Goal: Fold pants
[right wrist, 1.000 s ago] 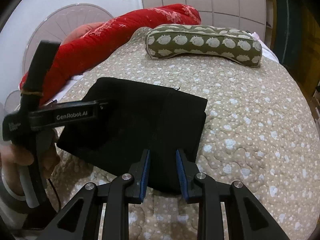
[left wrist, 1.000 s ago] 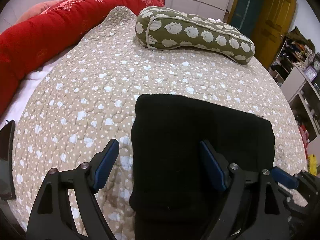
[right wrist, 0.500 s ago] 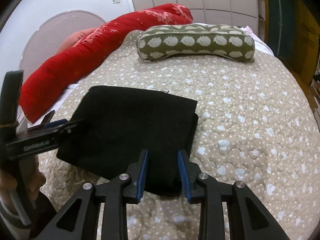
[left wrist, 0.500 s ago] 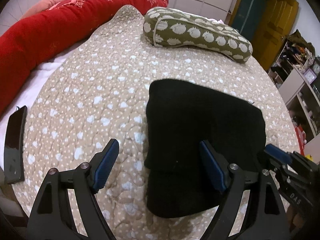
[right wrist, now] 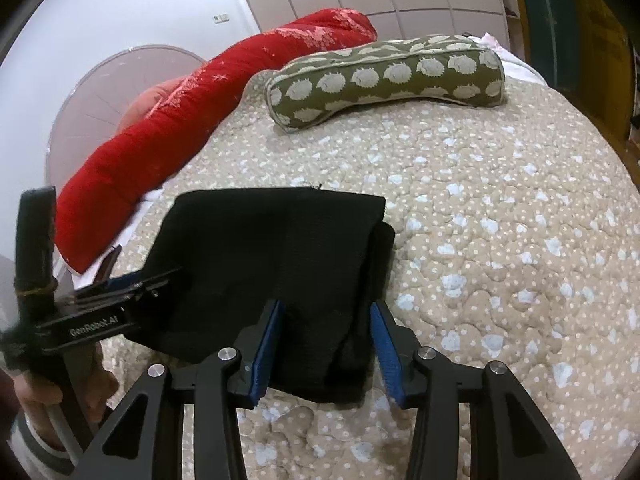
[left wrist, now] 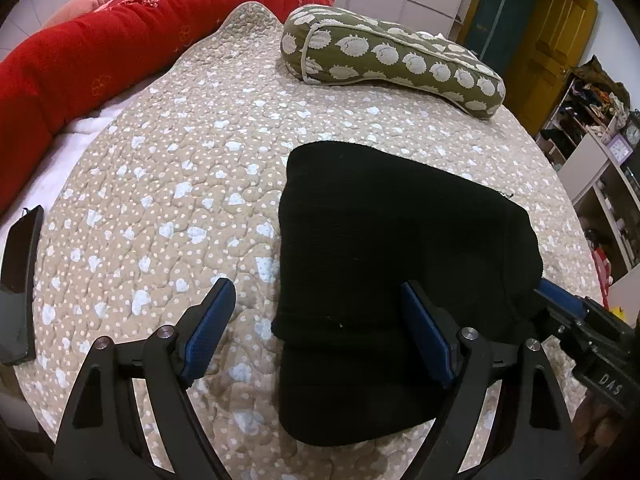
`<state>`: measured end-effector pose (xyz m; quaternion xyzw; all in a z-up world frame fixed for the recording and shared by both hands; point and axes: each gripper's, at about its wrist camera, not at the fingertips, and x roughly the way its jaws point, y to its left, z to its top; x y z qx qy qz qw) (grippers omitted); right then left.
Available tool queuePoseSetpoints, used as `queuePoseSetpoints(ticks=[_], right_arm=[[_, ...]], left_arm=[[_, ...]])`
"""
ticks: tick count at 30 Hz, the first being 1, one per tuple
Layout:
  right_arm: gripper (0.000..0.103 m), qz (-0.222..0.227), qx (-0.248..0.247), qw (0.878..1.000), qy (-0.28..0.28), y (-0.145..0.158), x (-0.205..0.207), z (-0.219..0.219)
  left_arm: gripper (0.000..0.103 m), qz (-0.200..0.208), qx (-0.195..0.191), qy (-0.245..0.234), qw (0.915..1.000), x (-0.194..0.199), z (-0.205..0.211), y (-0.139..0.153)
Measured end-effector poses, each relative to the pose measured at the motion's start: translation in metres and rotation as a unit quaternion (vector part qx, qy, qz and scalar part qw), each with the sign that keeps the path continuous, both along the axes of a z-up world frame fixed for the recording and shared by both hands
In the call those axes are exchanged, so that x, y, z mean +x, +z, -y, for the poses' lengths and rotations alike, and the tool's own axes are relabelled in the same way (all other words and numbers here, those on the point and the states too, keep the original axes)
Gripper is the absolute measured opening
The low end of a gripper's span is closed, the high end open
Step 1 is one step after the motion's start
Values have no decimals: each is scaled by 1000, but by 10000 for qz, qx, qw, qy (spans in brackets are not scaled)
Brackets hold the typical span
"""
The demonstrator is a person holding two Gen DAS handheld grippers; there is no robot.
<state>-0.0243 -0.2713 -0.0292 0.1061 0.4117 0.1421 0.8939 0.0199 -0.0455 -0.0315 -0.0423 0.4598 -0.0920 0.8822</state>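
Currently, the folded black pants (left wrist: pixel 400 248) lie flat on the bed quilt (left wrist: pixel 180 184), a beige quilted cover printed with white hearts and dots. From the left wrist view, the left gripper (left wrist: pixel 318 330) has its jaws spread wide, with only the right-hand pad over the pants edge. From the right wrist view, the right gripper (right wrist: pixel 326 350) has its jaws parted around the near pants corner, not clamping it. At 12 o'clock lies an olive hedgehog-print pillow (left wrist: pixel 392 56); at 10 o'clock, a red bolster (left wrist: pixel 100 48). A dark phone (left wrist: pixel 18 284) rests at 9 o'clock on the bed edge. Shelving (left wrist: pixel 600 168) and a yellow door (left wrist: pixel 548 52) stand at 2 o'clock.
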Motion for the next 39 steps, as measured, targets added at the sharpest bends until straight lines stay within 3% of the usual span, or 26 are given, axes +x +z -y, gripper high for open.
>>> queuePoseSetpoints(ticks=[5,12,19,26,34,39], right_arm=[[44,39,205,9998,-60,5,1,3],[45,-9,-626,9980,101,-3,-3,-17],[47,-107,127,9999,47,-4,0,4],[56,-342,769,9963,-166,-17,17,20],[65,-496,1118,9925,-28,-28,34,20],[69,-503,1180,9917,81,-33,42,16]], left_arm=[[84,-8,-12,4,10000,0,0,-1],[86,-79,-115,9,9999,2,-2,-5],[86,-182,-386,-86,9991,3,-11,-1],[86,-325,-589,-85,9977,8,-15,-5],[88,-416,-775,-207,9959,17,-12,-14],[98,-452,-836,-189,9953,23,-12,-19]])
